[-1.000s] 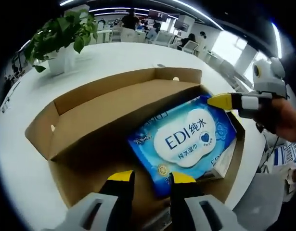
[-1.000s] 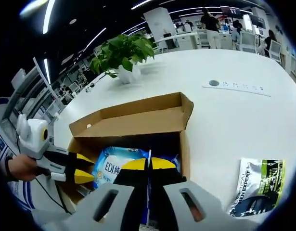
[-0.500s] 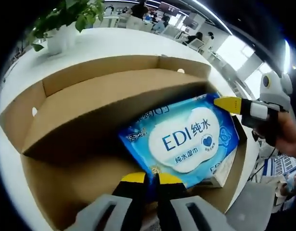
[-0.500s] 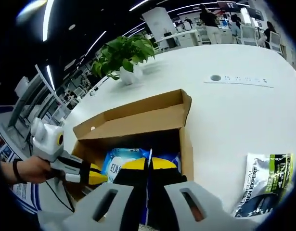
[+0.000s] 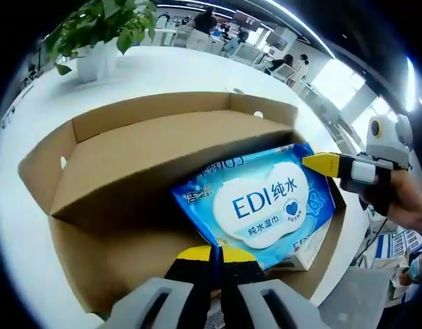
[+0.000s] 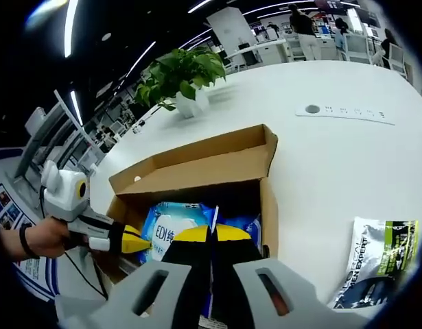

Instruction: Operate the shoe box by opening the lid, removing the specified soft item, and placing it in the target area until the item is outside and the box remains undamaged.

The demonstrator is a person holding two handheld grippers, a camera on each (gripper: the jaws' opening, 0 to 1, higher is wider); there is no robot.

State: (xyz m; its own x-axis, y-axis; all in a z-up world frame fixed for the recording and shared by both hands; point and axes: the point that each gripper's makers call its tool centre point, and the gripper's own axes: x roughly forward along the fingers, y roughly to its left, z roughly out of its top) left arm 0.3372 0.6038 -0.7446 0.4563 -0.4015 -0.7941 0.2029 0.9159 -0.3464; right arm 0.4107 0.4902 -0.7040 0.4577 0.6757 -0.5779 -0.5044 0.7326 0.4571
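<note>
1. The left gripper (image 5: 215, 255) has its yellow-tipped jaws pinched together on the near edge of the blue EDI wet-wipes pack (image 5: 260, 200). In the right gripper view it comes in from the left at (image 6: 132, 241), reaching the box's side.

2. The right gripper (image 6: 211, 234) has its jaws drawn together over the pack's opposite edge — whether film is actually caught between them is hard to tell. In the left gripper view its yellow tip (image 5: 324, 162) sits at the pack's far right corner.

3. The pack lies flat inside the open cardboard shoe box (image 5: 94, 205), its long axis running between the two grippers — so lifting likely calls for both ends rising together, clear of the box wall (image 6: 268, 212).

4. The lid (image 6: 197, 161) stands open behind; a second packet (image 6: 375, 264) lies on the white table (image 6: 334, 157), well apart.
</note>
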